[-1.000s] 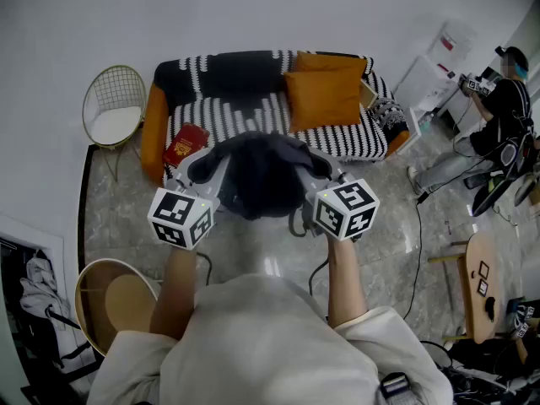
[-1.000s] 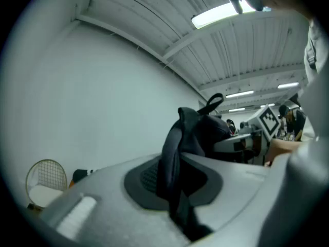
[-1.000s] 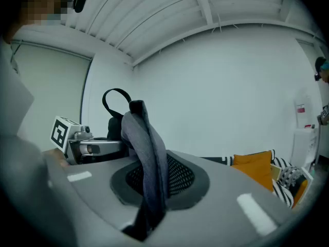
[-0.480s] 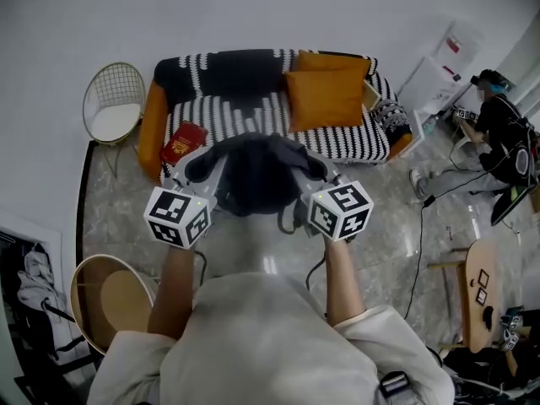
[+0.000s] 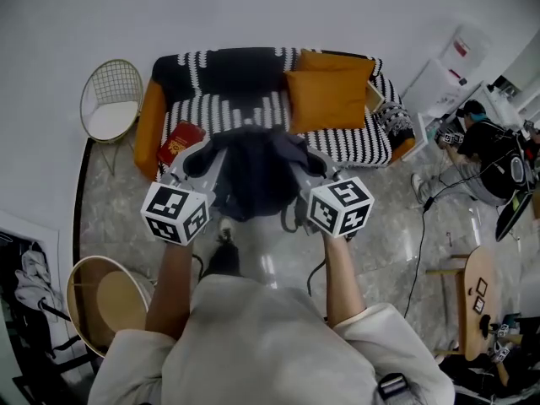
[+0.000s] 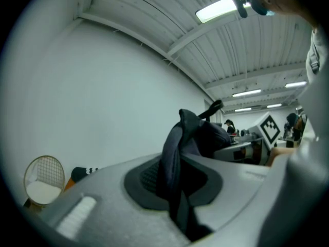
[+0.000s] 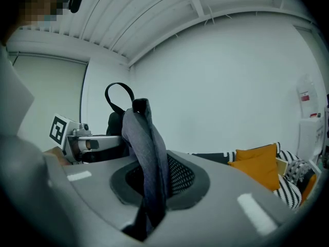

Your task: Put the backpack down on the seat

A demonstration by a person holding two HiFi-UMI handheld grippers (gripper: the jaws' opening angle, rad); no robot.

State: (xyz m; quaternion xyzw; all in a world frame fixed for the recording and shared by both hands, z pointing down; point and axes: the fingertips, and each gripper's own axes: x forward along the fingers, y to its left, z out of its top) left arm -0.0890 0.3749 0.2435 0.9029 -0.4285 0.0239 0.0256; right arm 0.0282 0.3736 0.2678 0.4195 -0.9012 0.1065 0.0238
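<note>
In the head view a dark backpack (image 5: 253, 174) hangs in the air between my two grippers, over the floor just in front of the striped sofa (image 5: 226, 115). My left gripper (image 5: 201, 159) is shut on a dark strap (image 6: 174, 158) of the backpack. My right gripper (image 5: 310, 164) is shut on a grey strap (image 7: 148, 153) on the other side. In the left gripper view the left gripper (image 6: 177, 199) pinches the strap upright; the right gripper (image 7: 149, 199) does the same in its own view. The sofa seat lies beyond the pack.
Two orange cushions (image 5: 326, 91) lean on the sofa's right half, and a red packet (image 5: 177, 142) lies at its left end. A wire chair (image 5: 111, 101) stands left of the sofa, a round wooden stool (image 5: 103, 298) at lower left. A person (image 5: 483, 146) crouches at right.
Both grippers and the backpack have edged slightly toward the sofa. My foot now shows under the pack. The person at right has bent lower and moved.
</note>
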